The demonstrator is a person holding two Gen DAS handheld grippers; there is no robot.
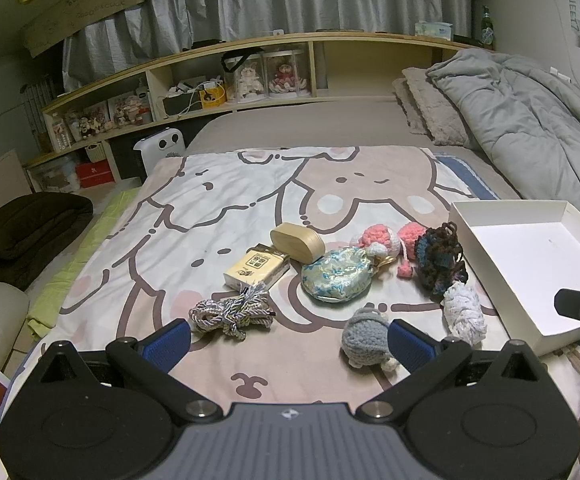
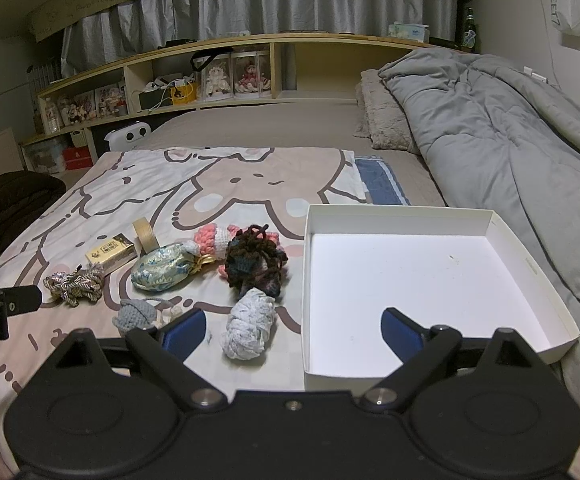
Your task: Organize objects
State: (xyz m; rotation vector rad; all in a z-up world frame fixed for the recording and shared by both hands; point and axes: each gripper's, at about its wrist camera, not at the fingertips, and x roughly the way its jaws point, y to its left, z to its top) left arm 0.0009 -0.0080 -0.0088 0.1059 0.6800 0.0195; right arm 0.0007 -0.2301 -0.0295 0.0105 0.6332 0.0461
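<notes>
Several small objects lie on a cartoon-print blanket (image 1: 218, 208): a braided rope bundle (image 1: 232, 312), a small yellow box (image 1: 256, 266), an oval wooden case (image 1: 297, 242), a blue brocade pouch (image 1: 335, 274), pink crochet pieces (image 1: 385, 242), a dark crochet piece (image 1: 439, 260), a white yarn bundle (image 1: 463, 312) and a grey crochet toy (image 1: 363, 338). An empty white tray (image 2: 421, 280) sits to their right. My left gripper (image 1: 290, 340) is open and empty, its right finger beside the grey toy. My right gripper (image 2: 293, 330) is open and empty, straddling the tray's near left corner.
A grey duvet (image 2: 501, 128) and pillow (image 2: 381, 120) lie at the back right of the bed. A wooden shelf (image 1: 250, 76) with dolls and boxes runs behind. A dark cushion (image 1: 30, 228) lies on the floor to the left.
</notes>
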